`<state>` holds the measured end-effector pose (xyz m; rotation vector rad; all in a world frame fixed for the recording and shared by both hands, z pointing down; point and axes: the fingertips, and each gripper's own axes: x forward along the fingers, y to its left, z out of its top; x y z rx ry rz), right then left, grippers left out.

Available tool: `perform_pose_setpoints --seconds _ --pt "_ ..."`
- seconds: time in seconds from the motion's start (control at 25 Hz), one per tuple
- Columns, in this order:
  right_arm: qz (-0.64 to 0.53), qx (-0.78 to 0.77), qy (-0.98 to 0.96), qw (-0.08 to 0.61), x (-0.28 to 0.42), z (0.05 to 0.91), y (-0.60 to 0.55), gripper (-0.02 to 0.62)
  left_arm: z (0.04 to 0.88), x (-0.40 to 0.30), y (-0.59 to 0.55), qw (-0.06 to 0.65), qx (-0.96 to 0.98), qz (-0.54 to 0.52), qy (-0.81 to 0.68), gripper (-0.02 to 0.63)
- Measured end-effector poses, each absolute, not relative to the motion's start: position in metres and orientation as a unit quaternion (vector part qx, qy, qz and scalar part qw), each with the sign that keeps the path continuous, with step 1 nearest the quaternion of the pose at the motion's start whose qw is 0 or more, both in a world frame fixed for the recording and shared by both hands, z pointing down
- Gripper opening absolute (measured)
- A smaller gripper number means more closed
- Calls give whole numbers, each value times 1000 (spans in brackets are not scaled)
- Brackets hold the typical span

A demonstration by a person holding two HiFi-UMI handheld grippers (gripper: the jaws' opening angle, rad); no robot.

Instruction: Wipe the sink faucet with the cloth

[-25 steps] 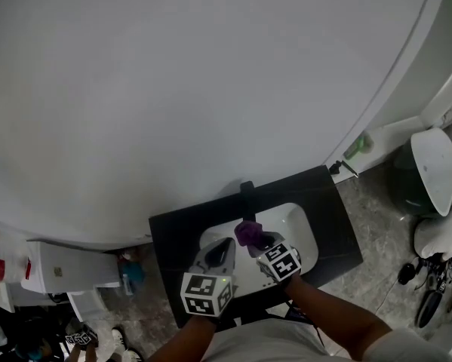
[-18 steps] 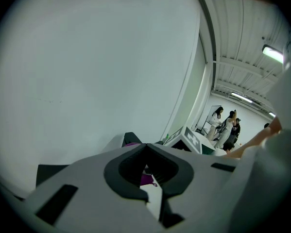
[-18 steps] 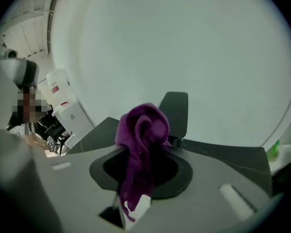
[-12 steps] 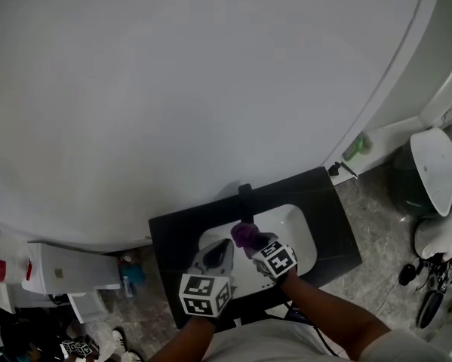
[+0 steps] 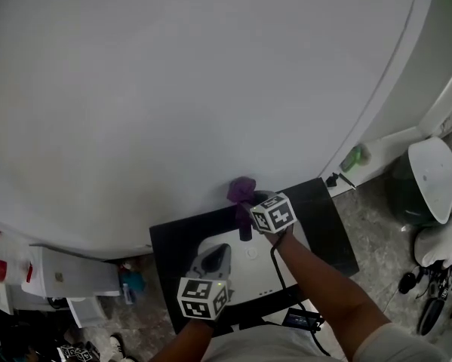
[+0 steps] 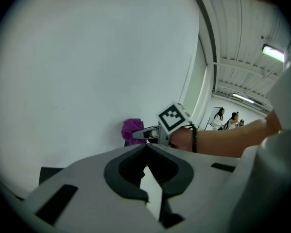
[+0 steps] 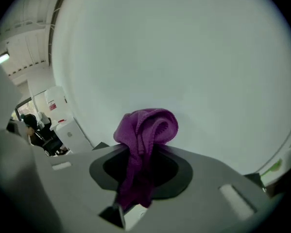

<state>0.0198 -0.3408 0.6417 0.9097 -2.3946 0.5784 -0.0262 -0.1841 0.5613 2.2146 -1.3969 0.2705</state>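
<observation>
At 6 o'clock in the head view, a black counter (image 5: 176, 240) with a white sink (image 5: 248, 276) set into it, both hard against a broad white wall (image 5: 210, 89). At the sink's 12 o'clock edge, a dark faucet (image 5: 245, 231), upright. Just past the faucet top, towards 12 o'clock, the right gripper (image 5: 250, 202), reaching in from 5 o'clock on a bare forearm (image 5: 309, 277), fingers clamped tight on a purple cloth (image 5: 241, 190). Cloth bunched into a lump beyond the fingertips, close to the wall, with its lower end at the faucet top; touching or just clear, hard to tell. In the right gripper view, the same cloth (image 7: 147, 125) folded into a loop over the right gripper (image 7: 146, 152), a tail trailing down through the gap towards 7 o'clock, plain wall behind. Over the sink, at 7 o'clock from the faucet, the left gripper (image 5: 222, 251), aimed towards 1 o'clock and well apart from the cloth. In the left gripper view, the left gripper (image 6: 146, 145) with fingertips pressed together and nothing between them; beyond, at 12 o'clock, the right gripper (image 6: 143, 134) and its cloth (image 6: 132, 130) against the wall. At 3 o'clock from the counter, well apart, a white-lidded bin (image 5: 431, 173); at 9 o'clock, a white box (image 5: 56, 274)
</observation>
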Motion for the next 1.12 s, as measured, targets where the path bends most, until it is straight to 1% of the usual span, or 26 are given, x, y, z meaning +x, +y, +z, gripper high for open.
perform_pose_setpoints --seconds 0.08,0.16,0.28,0.4,0.48,0.6,0.76,0.92,1.12 --pt "224 333 -878 262 15 653 -345 100 561 -29 -181 251 813 100 -516 8" --pt "224 337 -879 253 17 655 -330 100 561 -33 -178 254 811 99 -518 8" --pt "246 326 -882 236 22 661 -284 100 560 -41 -178 253 808 96 -523 8" --pt "289 298 -873 255 25 679 -228 100 555 -48 -176 247 809 94 -524 8" --pt "303 289 -873 248 27 675 -204 100 550 -50 -177 243 812 92 -523 8" --pt "274 288 -890 222 27 636 -190 100 540 -49 -178 232 818 92 -518 8" --pt "216 302 -912 176 24 559 -189 103 519 -50 -176 212 828 92 -511 8" --pt "160 326 -925 111 20 468 -194 103 479 -54 -183 182 838 77 -509 8" --pt "114 348 -928 72 15 404 -194 103 424 -58 -192 136 847 62 -510 8"
